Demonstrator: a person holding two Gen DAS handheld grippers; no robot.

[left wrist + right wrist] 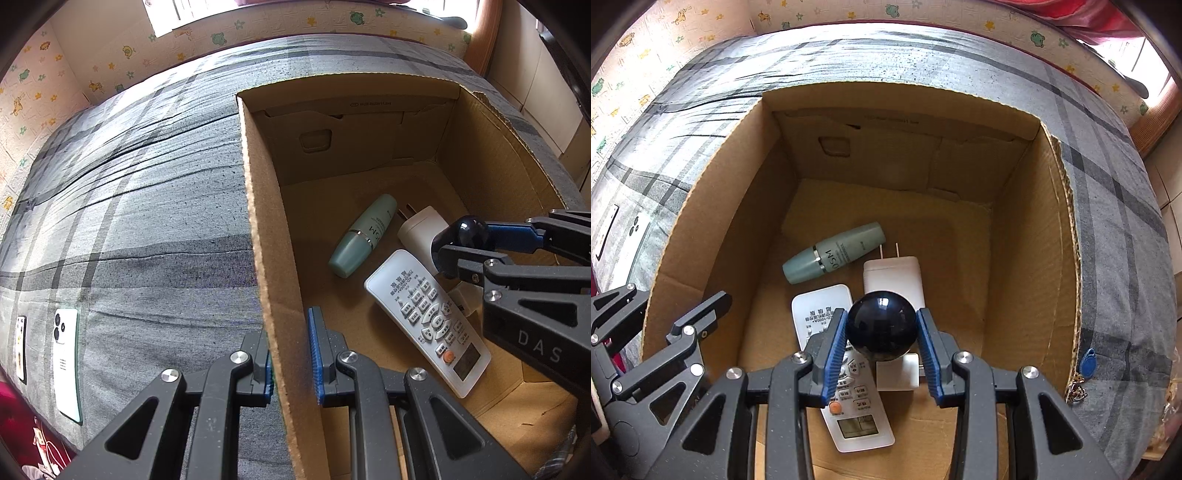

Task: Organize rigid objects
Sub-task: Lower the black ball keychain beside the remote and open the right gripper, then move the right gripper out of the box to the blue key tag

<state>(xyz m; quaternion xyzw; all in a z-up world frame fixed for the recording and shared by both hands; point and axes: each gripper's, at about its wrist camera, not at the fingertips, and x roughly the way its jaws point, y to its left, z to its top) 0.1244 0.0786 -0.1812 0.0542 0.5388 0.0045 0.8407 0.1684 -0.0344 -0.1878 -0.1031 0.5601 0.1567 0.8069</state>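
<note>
An open cardboard box (266,229) (1060,258) stands on a grey plaid bed. Inside lie a green bottle (360,236) (833,253), a white plug adapter (421,230) (892,275), a white remote control (428,317) (849,402) and a small white block (897,373). My right gripper (882,326) (461,236) is shut on a dark glossy ball (882,325) (467,230) and holds it inside the box, above the remote. My left gripper (290,354) straddles the box's left wall, one finger on each side; the wall seems pinched, but contact is unclear.
A white phone (66,363) (637,232) and a second phone (20,347) (607,230) lie on the bed left of the box. A blue key fob with keys (1086,363) lies right of the box. Patterned walls border the bed.
</note>
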